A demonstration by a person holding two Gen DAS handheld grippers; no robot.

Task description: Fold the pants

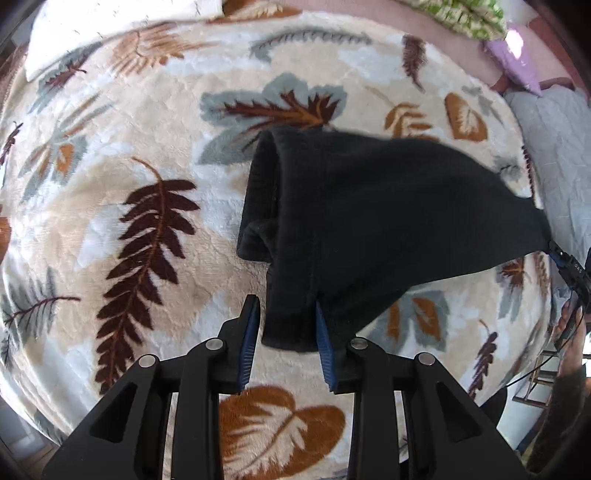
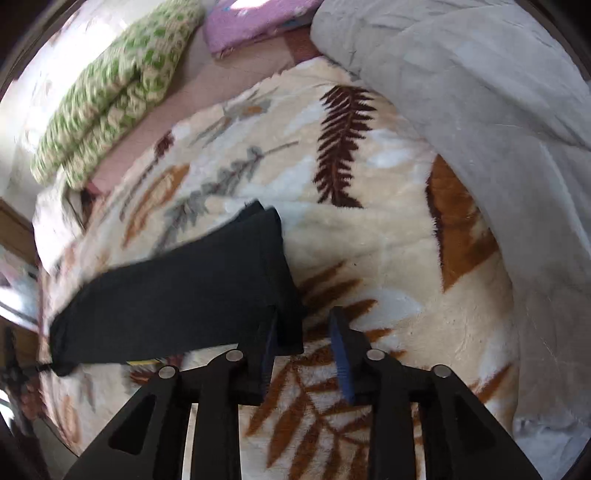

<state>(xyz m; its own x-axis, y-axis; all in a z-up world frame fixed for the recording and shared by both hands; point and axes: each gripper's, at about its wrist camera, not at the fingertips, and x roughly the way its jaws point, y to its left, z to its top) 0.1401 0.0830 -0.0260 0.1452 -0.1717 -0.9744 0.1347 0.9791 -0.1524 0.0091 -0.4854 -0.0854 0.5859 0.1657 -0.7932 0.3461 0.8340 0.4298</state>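
Note:
The black pants (image 1: 369, 221), folded into a thick band, lie across the leaf-patterned blanket (image 1: 147, 147). My left gripper (image 1: 285, 302) points down at one corner, and the bunched cloth fills the space between its blue pads. The far end narrows toward my right gripper (image 1: 569, 266) at the right edge. In the right wrist view the pants (image 2: 177, 295) stretch away to the left. My right gripper (image 2: 304, 313) is open. A corner of cloth rests against its left pad, and bare blanket (image 2: 369, 240) shows between the cloth and its right pad.
A grey quilt (image 2: 480, 110) is heaped along the right side of the bed. A green-and-white patterned pillow (image 2: 110, 103) and a purple cushion (image 2: 251, 26) lie at the far end. A white pillow (image 1: 92, 26) sits at the top left of the left wrist view.

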